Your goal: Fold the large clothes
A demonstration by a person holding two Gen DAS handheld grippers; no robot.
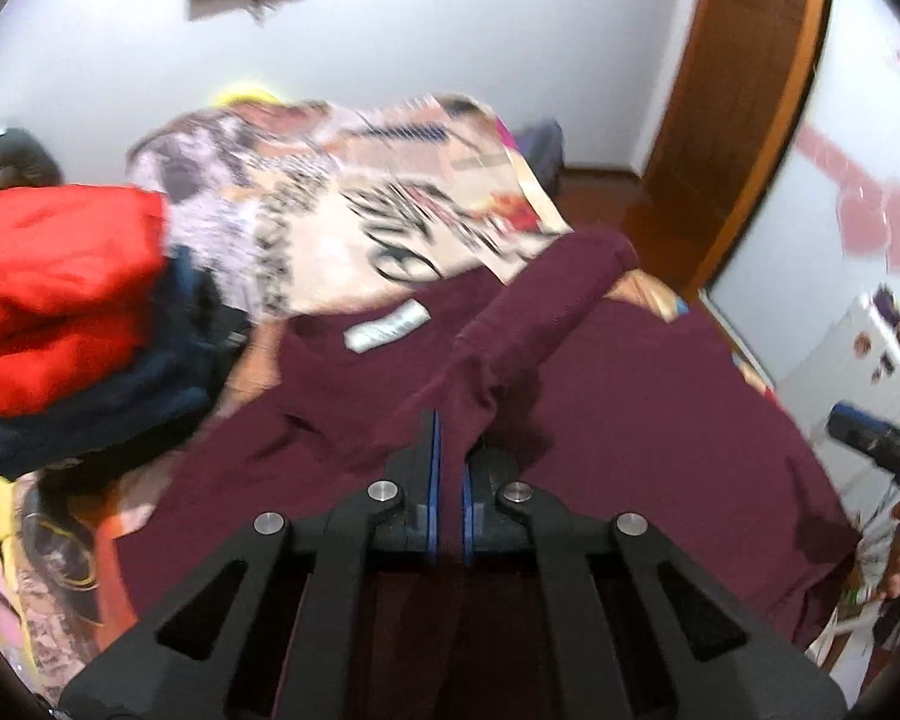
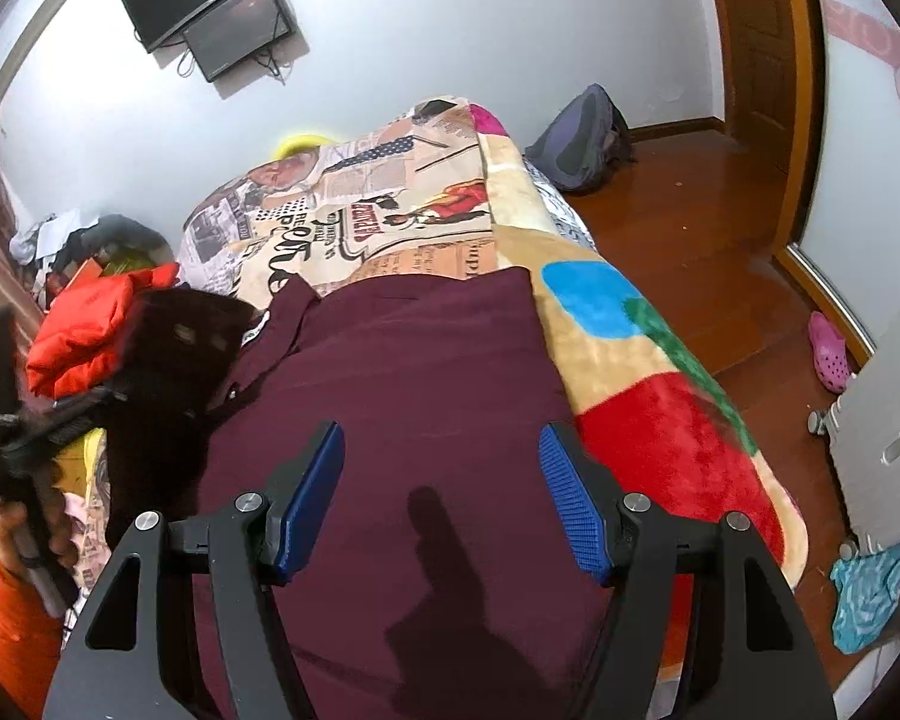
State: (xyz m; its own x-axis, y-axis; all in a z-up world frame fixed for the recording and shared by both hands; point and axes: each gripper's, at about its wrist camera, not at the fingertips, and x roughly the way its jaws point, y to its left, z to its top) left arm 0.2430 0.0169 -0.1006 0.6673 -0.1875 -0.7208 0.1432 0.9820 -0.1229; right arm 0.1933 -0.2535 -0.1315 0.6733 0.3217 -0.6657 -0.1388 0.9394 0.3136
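since the left gripper (image 1: 448, 468) is pinched tight on the maroon sleeve (image 1: 546, 306), that hand's the nearer one. the sleeve runs straight away from its jaws, cuff toward the far right corner of the bed (image 2: 660, 396). the shirt (image 2: 426, 372) lies flat lengthwise, collar at the far end. the right gripper (image 2: 441, 480) hovers over it, jaws spread, nothing between.

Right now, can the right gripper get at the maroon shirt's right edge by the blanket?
Probably yes. The right gripper hangs open above the maroon shirt, and nothing lies between its fingers and that edge beside the blanket.
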